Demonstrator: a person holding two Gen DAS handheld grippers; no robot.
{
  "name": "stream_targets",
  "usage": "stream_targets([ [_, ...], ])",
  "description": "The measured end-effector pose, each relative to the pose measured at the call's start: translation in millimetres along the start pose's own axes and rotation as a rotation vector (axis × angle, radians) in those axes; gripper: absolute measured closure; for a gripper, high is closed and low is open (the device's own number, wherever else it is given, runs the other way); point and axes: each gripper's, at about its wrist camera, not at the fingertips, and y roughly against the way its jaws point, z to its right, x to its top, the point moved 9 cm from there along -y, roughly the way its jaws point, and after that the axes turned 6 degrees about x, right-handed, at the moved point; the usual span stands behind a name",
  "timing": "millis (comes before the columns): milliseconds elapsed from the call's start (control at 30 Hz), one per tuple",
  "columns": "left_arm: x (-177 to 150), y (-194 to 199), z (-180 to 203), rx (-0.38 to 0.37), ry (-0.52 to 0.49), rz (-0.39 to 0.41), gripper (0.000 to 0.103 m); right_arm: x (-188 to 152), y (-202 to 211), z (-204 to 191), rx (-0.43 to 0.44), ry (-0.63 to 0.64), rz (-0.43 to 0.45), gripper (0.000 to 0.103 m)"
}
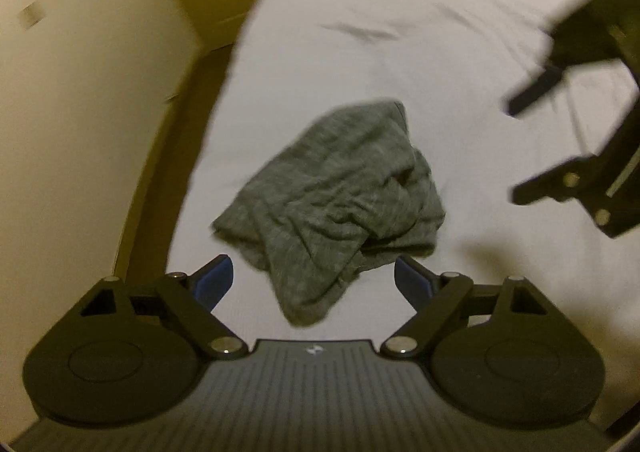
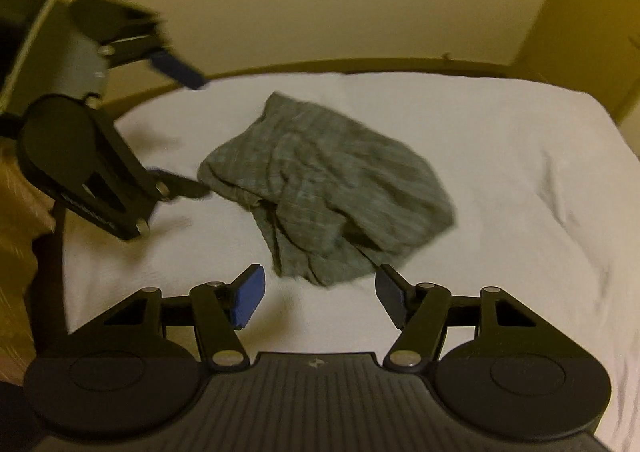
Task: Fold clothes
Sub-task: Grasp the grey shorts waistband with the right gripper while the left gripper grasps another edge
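A crumpled grey garment [image 1: 332, 192] lies in a heap on the white bed sheet [image 1: 360, 32]. My left gripper [image 1: 314, 284] hovers open just short of the heap's near edge, blue pads wide apart, nothing between them. In the right wrist view the same garment [image 2: 320, 188] lies ahead of my right gripper [image 2: 320, 296], which is also open and empty at the cloth's near corner. The right gripper [image 1: 516, 148] shows in the left wrist view at the right, blurred and open. The left gripper [image 2: 200, 132] appears at the left of the right wrist view, beside the garment's edge.
The bed's left edge [image 1: 192, 180] drops to a dark gap beside a pale wall [image 1: 80, 132]. A yellowish wall [image 2: 320, 0] runs behind the bed. White sheet [image 2: 520, 172] spreads to the right of the garment.
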Motion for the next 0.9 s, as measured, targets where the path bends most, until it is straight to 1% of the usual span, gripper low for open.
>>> stream_targets([
  [67,-7.8,-28.2,3.4,-0.033,-0.092,-0.006,0.019,3.1,-27.8,-0.7,-0.001,0.014,-0.014,0.040],
  [133,-16.3,-52.9,3.8,-0.085,-0.131,-0.028,0.029,0.8,-51.3,-0.3,0.005,0.019,-0.042,0.041],
  [167,-18.1,-61.1,3.2,-0.107,-0.145,-0.038,0.049,-0.3,-63.1,-1.0,0.009,0.027,-0.059,0.042],
  [200,-18.2,-65.0,2.4,-0.128,-0.157,-0.040,0.064,-1.8,-73.6,-1.9,0.013,0.040,-0.076,0.042],
  [233,-17.8,-68.0,1.5,-0.149,-0.169,-0.040,0.066,-3.3,-82.6,-2.8,0.014,0.054,-0.094,0.043],
  [267,-17.5,-70.9,0.5,-0.171,-0.180,-0.039,0.072,-4.9,-89.9,-3.4,0.014,0.066,-0.112,0.046],
  [300,-15.4,-71.1,-2.6,-0.185,-0.187,-0.035,0.081,-6.5,-97.3,-4.0,0.014,0.078,-0.131,0.048],
  [333,-13.0,-70.8,-8.7,-0.194,-0.171,-0.032,0.085,-7.5,-102.5,-3.9,0.013,0.086,-0.146,0.053],
  [367,-10.6,-70.5,-15.5,-0.202,-0.148,-0.029,0.089,-7.2,-104.1,-2.5,0.014,0.080,-0.156,0.066],
  [400,-8.3,-70.2,-22.4,-0.210,-0.125,-0.027,0.090,-6.0,-102.7,0.0,0.016,0.062,-0.164,0.075],
  [433,-5.5,-69.1,-29.6,-0.214,-0.099,-0.024,0.091,-3.8,-97.4,3.8,0.012,0.036,-0.164,0.081],
  [533,5.7,-59.4,-47.0,-0.224,-0.039,0.004,0.092,5.3,-64.9,18.6,0.023,-0.080,-0.123,0.082],
  [667,32.7,-25.3,-53.8,-0.255,0.019,0.084,0.093,5.7,10.0,42.2,0.026,-0.247,-0.032,0.083],
  [767,55.2,6.2,-47.9,-0.301,0.055,0.147,0.093,-13.7,75.0,55.4,-0.008,-0.331,0.008,0.083],
  [833,71.1,31.2,-35.1,-0.364,0.083,0.182,0.093,-33.5,115.9,62.3,-0.045,-0.381,0.023,0.083],
  [900,85.2,55.5,-13.4,-0.427,0.078,0.216,0.093,-61.9,161.9,68.2,-0.098,-0.443,0.037,0.083],
])
